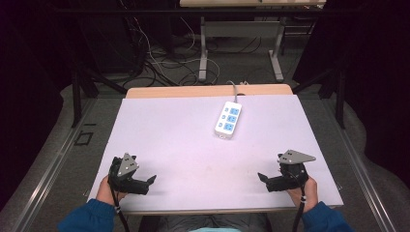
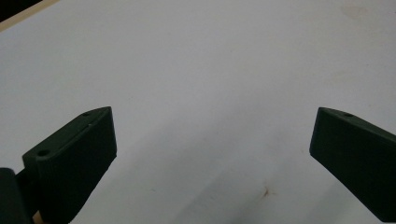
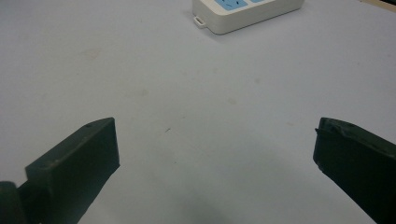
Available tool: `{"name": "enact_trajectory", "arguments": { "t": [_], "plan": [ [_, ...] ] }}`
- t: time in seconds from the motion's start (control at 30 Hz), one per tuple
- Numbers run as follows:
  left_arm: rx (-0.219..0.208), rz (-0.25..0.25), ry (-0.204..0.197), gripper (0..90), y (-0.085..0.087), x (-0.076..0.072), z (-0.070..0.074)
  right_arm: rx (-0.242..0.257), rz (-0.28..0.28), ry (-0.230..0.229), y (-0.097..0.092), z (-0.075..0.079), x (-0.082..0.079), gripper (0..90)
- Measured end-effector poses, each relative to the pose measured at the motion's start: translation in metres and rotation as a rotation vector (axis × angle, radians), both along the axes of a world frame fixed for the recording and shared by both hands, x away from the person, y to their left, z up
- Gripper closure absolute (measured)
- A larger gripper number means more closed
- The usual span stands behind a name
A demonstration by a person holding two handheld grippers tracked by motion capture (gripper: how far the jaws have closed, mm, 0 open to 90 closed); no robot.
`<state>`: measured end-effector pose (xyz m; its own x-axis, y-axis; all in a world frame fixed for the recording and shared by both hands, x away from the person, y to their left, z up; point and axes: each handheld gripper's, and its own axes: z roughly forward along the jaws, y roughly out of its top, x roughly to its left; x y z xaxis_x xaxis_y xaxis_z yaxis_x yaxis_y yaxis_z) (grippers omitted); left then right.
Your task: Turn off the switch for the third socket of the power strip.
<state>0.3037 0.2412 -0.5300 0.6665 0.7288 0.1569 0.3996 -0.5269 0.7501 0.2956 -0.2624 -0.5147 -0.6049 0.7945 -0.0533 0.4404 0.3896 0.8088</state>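
A white power strip (image 1: 228,119) with blue sockets lies on the white table top (image 1: 193,145), toward the far right, its grey cable running off the far edge. Its near end shows at the top of the right gripper view as the power strip (image 3: 247,11). My left gripper (image 1: 150,181) rests near the front left corner, held in a hand, jaws spread wide over bare table (image 2: 210,116). My right gripper (image 1: 263,178) sits near the front right, also open, with nothing between its jaws (image 3: 215,140). Both point inward toward the table's middle.
A wooden strip (image 1: 208,91) edges the table's far side. Beyond it stand a desk frame (image 1: 239,43) and tangled cables (image 1: 159,63) on the floor. A small brown stain (image 2: 267,191) marks the table near the left gripper.
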Motion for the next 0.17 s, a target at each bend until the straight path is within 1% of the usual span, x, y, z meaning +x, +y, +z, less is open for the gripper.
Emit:
{"name": "enact_trajectory", "arguments": {
  "t": [0.03,0.17],
  "plan": [
    [-0.004,-0.001,0.002,0.5,-0.0003,0.0,-0.0003,0.0,-0.002,-0.008,-0.0001,-0.0001,-0.0002,0.0],
    [-0.005,0.001,0.006,0.5,-0.0002,0.0002,-0.0001,-0.001,0.007,-0.014,-0.0011,0.0002,0.0004,0.0]
  ]
}}
